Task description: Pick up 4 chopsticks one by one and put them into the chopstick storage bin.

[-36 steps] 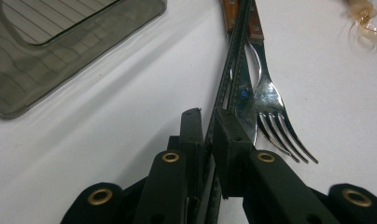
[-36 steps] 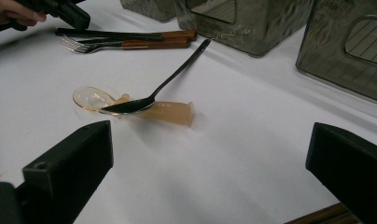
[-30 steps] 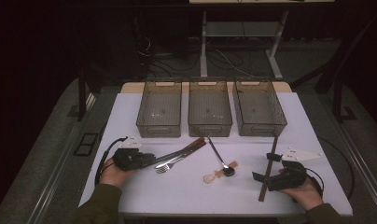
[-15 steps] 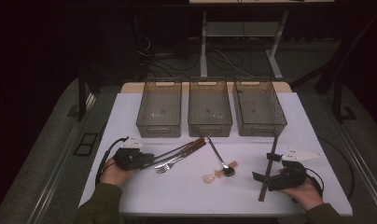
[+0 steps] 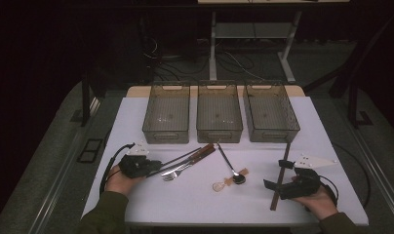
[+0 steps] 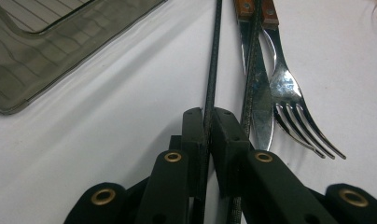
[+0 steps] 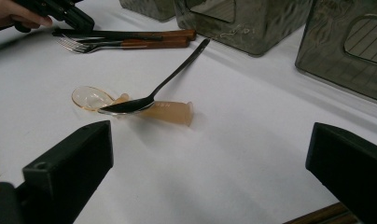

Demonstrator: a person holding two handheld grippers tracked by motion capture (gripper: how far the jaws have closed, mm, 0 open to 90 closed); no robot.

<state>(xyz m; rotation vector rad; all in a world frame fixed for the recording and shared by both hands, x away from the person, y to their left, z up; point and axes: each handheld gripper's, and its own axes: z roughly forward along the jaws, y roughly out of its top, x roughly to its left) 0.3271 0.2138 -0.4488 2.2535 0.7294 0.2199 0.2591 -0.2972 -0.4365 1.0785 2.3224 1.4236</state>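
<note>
Jaws of my left gripper (image 6: 207, 123) are pinched shut on a thin black chopstick (image 6: 213, 60), which runs straight ahead from between the pads across the white counter (image 6: 107, 116). Just beside it on the right lie a second dark chopstick (image 6: 252, 70), a knife (image 6: 259, 116) and a fork (image 6: 289, 102) with wooden handles, close together. From above, my left gripper (image 5: 145, 165) sits at the near left of the counter with that cutlery fanning toward the middle bin (image 5: 219, 113). My right gripper (image 5: 278, 187) rests at the near right, jaws spread wide with nothing between them, beside a long dark stick (image 5: 280, 178). Ahead of those jaws a metal spoon (image 7: 154, 91) lies with its bowl on a translucent amber spoon (image 7: 144, 107). Three smoky bins stand in a row at the far side: left bin (image 5: 167, 114), middle, right bin (image 5: 270, 114).
</note>
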